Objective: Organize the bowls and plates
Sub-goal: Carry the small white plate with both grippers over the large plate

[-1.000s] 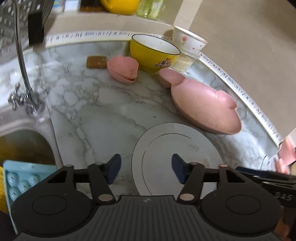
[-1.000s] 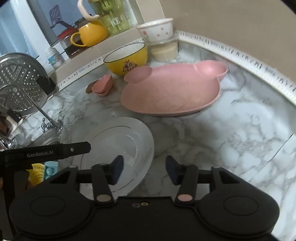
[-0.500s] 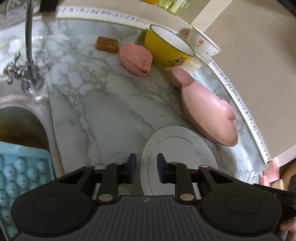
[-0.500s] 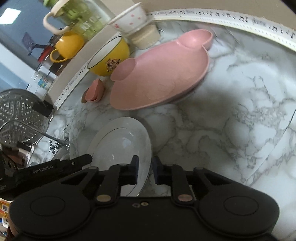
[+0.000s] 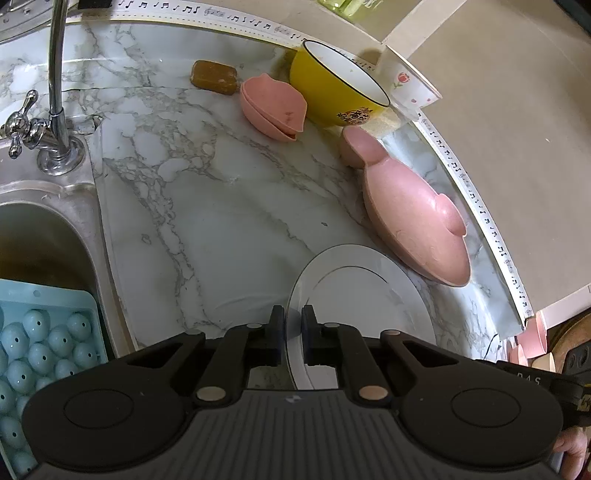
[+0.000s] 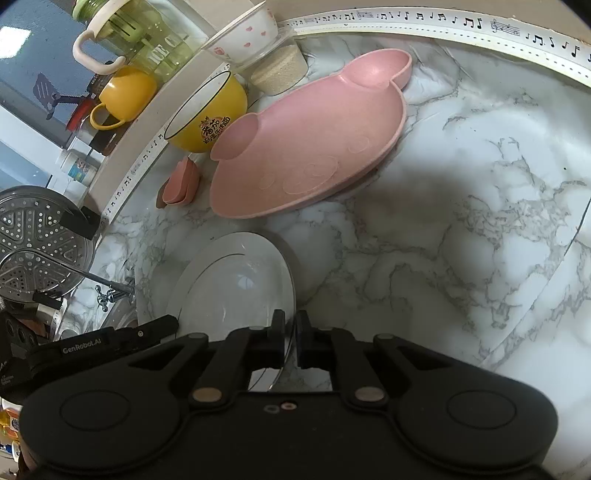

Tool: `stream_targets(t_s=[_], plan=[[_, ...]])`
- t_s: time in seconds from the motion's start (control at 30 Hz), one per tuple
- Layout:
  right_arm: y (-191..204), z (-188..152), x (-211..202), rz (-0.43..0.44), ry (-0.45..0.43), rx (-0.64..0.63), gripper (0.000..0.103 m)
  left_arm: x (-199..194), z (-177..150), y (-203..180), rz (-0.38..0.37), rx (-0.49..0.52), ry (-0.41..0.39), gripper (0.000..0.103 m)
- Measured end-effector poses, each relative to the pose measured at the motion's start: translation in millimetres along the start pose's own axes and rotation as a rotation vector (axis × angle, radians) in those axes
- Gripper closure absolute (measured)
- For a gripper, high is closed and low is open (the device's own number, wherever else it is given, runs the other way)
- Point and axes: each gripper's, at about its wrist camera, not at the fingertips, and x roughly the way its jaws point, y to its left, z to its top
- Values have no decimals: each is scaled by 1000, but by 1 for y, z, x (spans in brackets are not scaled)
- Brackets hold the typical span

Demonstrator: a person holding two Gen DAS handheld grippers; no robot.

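Observation:
A white plate (image 5: 362, 295) (image 6: 236, 291) is held tilted above the marble counter. My left gripper (image 5: 293, 332) is shut on its left rim and my right gripper (image 6: 290, 338) is shut on its right rim. Beyond it lie a pink pig-shaped plate (image 5: 413, 218) (image 6: 314, 155), a yellow bowl (image 5: 332, 92) (image 6: 207, 114), a small pink dish (image 5: 273, 107) (image 6: 181, 184) and a white flowered bowl (image 5: 410, 85) (image 6: 243, 33) on a lidded container (image 6: 280, 70).
A sink (image 5: 33, 243) with a tap (image 5: 55, 88) and a blue egg tray (image 5: 40, 350) is at the left. A brown soap bar (image 5: 214, 77) lies by the back edge. A steamer rack (image 6: 37, 236), yellow mug (image 6: 122, 96) and green pitcher (image 6: 147, 40) sit beyond.
Both grippers closed from wide open onto the white plate's opposite rims, and the plate has tilted up off the counter.

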Motion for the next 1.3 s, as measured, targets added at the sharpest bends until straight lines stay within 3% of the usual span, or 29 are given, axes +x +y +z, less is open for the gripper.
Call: stream_targets(t_s=[0.5,1.3], plan=[[-13,-9,-21,-23,-27,12,97,-6,-11,-15,-30,18,-1,95],[-96,-68,-163,-162,-223,226,97,19,-65,-148,-205,281,116,95]])
